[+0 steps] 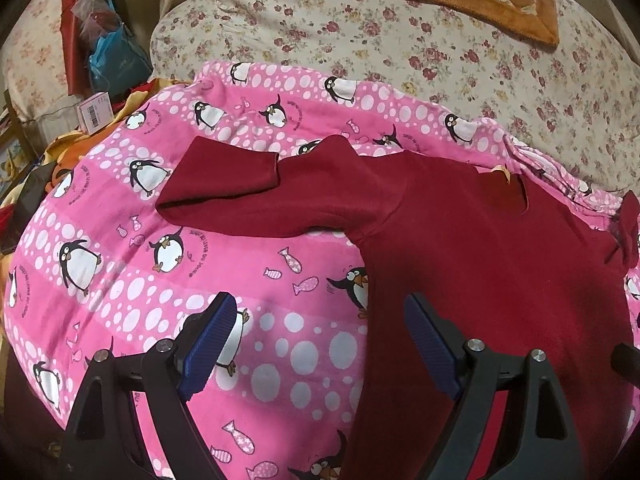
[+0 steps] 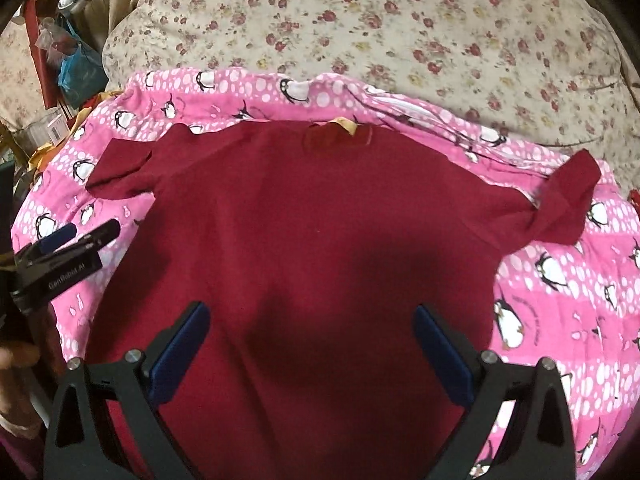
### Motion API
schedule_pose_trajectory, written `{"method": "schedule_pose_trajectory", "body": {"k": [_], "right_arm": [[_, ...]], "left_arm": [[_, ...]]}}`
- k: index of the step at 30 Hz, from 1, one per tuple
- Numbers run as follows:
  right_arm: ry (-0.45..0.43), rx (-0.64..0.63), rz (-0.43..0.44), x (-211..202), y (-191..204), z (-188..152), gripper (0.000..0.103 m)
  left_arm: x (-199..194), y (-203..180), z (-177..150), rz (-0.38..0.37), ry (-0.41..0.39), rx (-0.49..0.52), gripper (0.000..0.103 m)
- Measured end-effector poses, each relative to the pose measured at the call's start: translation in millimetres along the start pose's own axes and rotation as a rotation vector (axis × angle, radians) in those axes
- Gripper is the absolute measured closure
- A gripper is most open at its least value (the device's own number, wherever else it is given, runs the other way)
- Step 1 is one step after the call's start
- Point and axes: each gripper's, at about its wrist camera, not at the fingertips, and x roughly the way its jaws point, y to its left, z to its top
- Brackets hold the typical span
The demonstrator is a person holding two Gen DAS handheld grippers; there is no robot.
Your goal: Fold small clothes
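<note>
A dark red long-sleeved top (image 2: pixel 312 216) lies spread flat on a pink penguin-print blanket (image 2: pixel 560 280), neckline toward 12 o'clock. One sleeve (image 1: pixel 224 188) extends toward 9 o'clock, doubled back on itself; the other sleeve (image 2: pixel 560 208) lies bunched at 3 o'clock. The left gripper (image 1: pixel 316 344) hovers over the top's 9 o'clock edge, fingers spread, holding nothing. The right gripper (image 2: pixel 312 344) hovers above the body, likewise spread and empty. A floral quilt (image 2: pixel 400 32) lies beyond at 12 o'clock.
</note>
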Motion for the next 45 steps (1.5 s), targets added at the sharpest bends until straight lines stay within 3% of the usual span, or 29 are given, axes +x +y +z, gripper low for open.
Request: {"method": "schedule_pose_trajectory", "body": {"k": [3, 8, 14, 23, 32, 36, 42, 45], "right_arm": [[0.002, 0.039, 0.01, 3.4, 3.8, 2.3, 0.001], [0.025, 0.166, 0.123, 10.4, 10.2, -4.0, 0.001], [0.018, 0.165, 0.111, 3.7, 20.2, -4.1, 0.001], [0.009, 0.274, 0.086, -52.1, 4.1, 21.3, 0.0], [0.024, 0.437, 0.164, -92.9, 17.0, 37.2, 0.0], [-0.036, 0.523, 0.221, -100.6, 17.4, 40.7, 0.0], [-0.164, 0.459, 0.1, -79.7, 13.6, 41.8, 0.0], [-0.187, 0.345, -0.017, -52.1, 10.0, 40.4, 0.0]], "left_arm": [[1.1, 0.6, 0.4, -0.005, 0.003, 0.001, 0.034], [1.4, 0.2, 1.7, -0.006, 0.006, 0.006, 0.034], [0.8, -0.4, 3.6, -0.002, 0.0, 0.01, 0.034], [-1.6, -10.0, 7.6, -0.013, -0.008, 0.015, 0.034], [-6.7, -17.0, 9.2, -0.017, -0.026, 0.032, 0.034], [-8.0, -15.8, 8.6, -0.015, -0.033, 0.021, 0.034], [-9.8, -10.1, 8.3, -0.015, -0.035, 0.005, 0.034], [-8.0, -8.5, 7.0, -0.012, -0.027, 0.006, 0.034]]}}
